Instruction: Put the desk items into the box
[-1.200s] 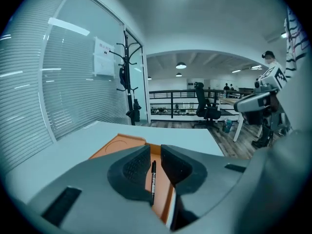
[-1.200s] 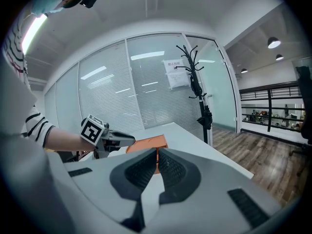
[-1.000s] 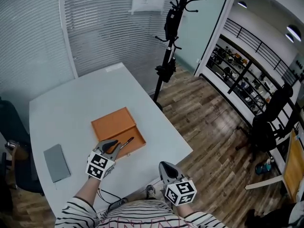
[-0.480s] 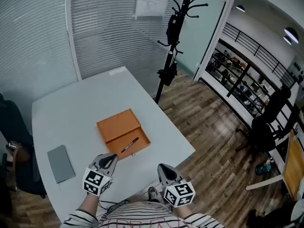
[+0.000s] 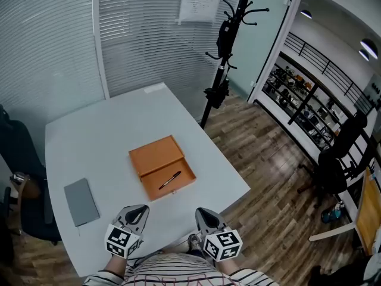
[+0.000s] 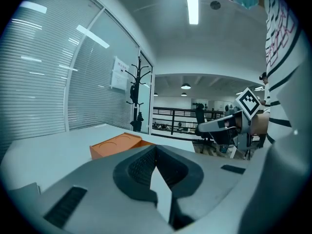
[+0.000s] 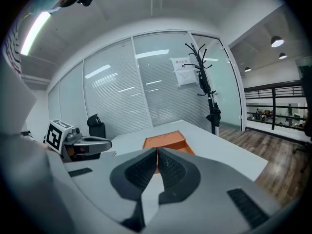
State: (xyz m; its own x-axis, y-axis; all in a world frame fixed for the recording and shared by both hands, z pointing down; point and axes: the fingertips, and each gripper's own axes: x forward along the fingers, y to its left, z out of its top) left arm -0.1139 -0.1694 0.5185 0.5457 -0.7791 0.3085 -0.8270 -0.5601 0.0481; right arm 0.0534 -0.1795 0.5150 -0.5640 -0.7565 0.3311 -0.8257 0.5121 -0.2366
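An open orange box (image 5: 156, 156) lies mid-table with a black pen (image 5: 170, 180) in its near compartment. A grey notebook (image 5: 81, 201) lies flat to the left of it. My left gripper (image 5: 141, 209) is shut and empty near the table's front edge, well short of the box. My right gripper (image 5: 200, 212) hovers beside it, also shut and empty. In the left gripper view the box (image 6: 115, 145) shows beyond the closed jaws, with the right gripper (image 6: 228, 125) off to the side. The right gripper view has the box (image 7: 168, 141) ahead and the left gripper (image 7: 83, 145) at its left.
The white table (image 5: 107, 136) stands beside window blinds. A black coat stand (image 5: 223, 46) rises past its far right corner. A dark office chair (image 5: 18, 159) sits at the left. Wooden floor (image 5: 268, 159) lies to the right.
One second ago my left gripper was at the box with the pen at its tips. The pen now lies in the box, and the left gripper has pulled back toward me.
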